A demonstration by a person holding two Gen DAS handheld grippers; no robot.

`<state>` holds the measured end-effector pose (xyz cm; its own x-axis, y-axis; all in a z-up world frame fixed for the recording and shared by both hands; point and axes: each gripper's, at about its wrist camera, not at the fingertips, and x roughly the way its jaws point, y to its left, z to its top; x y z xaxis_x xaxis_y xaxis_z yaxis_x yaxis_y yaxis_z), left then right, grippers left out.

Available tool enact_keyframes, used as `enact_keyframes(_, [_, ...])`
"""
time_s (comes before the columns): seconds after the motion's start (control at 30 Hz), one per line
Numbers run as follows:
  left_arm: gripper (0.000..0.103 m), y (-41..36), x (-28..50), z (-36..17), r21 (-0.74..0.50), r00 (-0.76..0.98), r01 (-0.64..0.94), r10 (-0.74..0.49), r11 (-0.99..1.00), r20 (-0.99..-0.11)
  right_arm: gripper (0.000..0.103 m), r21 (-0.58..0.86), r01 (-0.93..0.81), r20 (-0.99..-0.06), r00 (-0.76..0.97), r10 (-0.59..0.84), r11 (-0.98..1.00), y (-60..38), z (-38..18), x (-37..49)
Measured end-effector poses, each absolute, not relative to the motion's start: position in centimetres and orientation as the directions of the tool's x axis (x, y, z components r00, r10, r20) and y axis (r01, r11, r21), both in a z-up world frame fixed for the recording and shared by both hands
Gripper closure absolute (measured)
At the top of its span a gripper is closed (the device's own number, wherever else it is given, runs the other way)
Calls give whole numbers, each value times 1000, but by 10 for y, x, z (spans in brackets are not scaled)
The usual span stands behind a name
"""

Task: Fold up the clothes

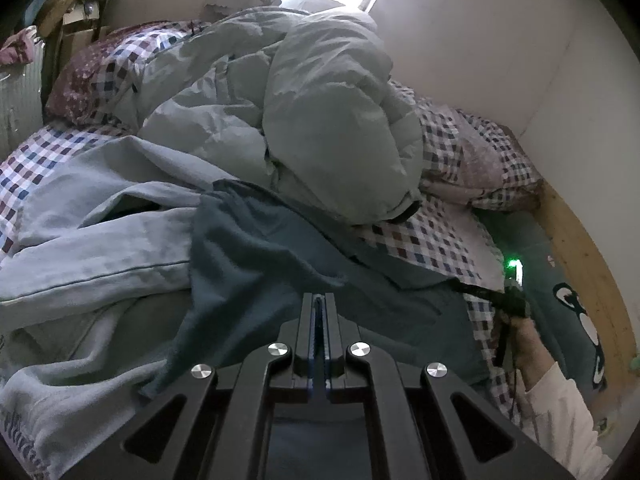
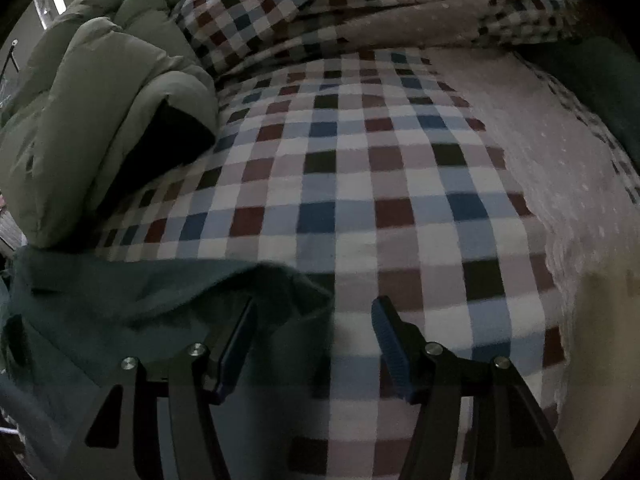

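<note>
Dark teal soft fleece garment, limp and light, best taken at its hem; left gripper fingers were clenched on nothing seen, right gripper fingers spread.

- Bedsheet: checked in white, pale blue, navy, maroon and black.
- Puffer jacket: pale grey-green.
- Garment at six o'clock: dark teal.
- Left tongs: black, blue pads.
- Right tongs: black, blue pads.

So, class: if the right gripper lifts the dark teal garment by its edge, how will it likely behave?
The teal garment would probably droop, since it already lies in soft wrinkles on the checked bedsheet. It looks thin, so probably light. The right gripper stands open around its edge.
</note>
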<state>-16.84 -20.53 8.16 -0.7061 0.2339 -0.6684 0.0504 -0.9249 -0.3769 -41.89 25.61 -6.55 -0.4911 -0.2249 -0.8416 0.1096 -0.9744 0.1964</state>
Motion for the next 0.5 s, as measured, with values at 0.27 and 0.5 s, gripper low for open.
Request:
enact_keyframes(0.27, [101,-214,-184,74,-327,-702,69,187,-943,-687,103,134,38,-784,-607,-129,-990,274,-42,-418])
enact_keyframes(0.5, [98,-232,-233,37,-243,-642,187,68,-952,-763,84,12,-21,-813,-582,2,-1000,274,-52,-428])
